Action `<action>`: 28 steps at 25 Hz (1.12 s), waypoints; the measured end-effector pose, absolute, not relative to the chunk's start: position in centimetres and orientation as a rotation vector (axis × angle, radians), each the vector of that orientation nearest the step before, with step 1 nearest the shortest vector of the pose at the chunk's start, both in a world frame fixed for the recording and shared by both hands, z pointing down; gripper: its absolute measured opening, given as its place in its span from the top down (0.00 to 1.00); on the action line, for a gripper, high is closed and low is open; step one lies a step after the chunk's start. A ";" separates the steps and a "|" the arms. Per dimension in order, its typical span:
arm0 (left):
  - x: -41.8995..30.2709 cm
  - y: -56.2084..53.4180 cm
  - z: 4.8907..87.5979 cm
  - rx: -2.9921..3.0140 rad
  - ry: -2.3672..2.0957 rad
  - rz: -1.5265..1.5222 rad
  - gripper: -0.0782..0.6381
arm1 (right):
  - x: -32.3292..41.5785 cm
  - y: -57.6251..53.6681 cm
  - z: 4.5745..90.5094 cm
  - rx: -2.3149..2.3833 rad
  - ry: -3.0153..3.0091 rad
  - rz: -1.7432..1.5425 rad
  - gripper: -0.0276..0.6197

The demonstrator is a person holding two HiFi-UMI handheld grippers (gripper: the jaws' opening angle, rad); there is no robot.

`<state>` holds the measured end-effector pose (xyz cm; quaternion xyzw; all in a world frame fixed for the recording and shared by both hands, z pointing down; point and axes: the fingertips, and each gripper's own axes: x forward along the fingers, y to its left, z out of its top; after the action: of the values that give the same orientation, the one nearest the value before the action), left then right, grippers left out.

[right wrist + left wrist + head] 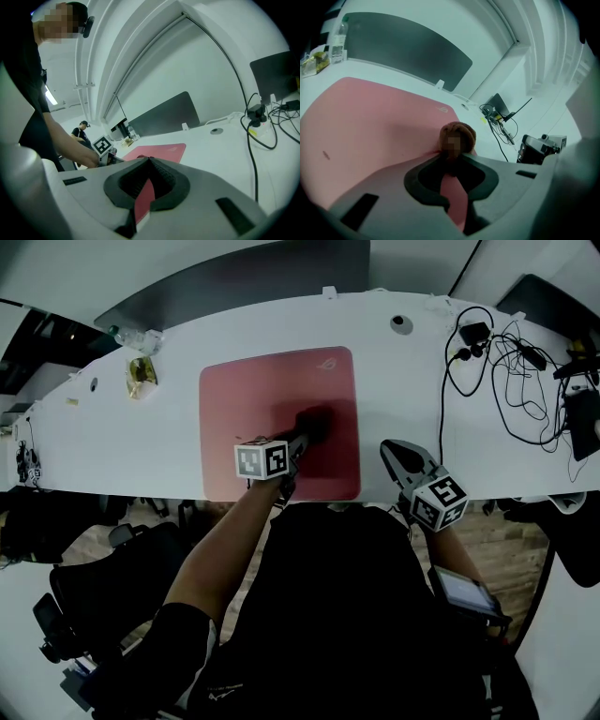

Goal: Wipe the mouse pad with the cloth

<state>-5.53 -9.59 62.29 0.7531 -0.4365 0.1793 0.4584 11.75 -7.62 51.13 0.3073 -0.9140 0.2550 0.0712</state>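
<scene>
A pink mouse pad (253, 399) lies on the white desk (412, 381), reaching its near edge. My left gripper (305, 435) stands over the pad's right half, shut on a bunched dark brown cloth (315, 422) that rests on the pad. In the left gripper view the cloth (458, 136) bulges out just past the closed jaw tips of the left gripper (451, 158), with the pad (370, 122) spreading to the left. My right gripper (386, 448) hovers at the desk's near edge, right of the pad, shut and holding nothing. In its own view the right gripper (149, 160) looks towards the pad (159, 151).
Tangled black cables and adapters (506, 362) cover the desk's right end. A snack packet (142, 376) and a bottle (340, 37) sit at the far left. A dark partition panel (244, 277) lines the back edge. A round grommet (401, 324) lies behind the pad.
</scene>
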 end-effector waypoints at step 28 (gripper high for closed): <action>-29.2 -6.8 61.7 1.681 -1.397 0.425 0.80 | -0.9 -8.1 50.4 0.820 -2.715 0.709 0.92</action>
<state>-29.23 -6.75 61.74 0.6773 -0.5628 0.1714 0.4418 -0.88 -8.10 50.39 0.2789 -0.9232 0.2410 0.1090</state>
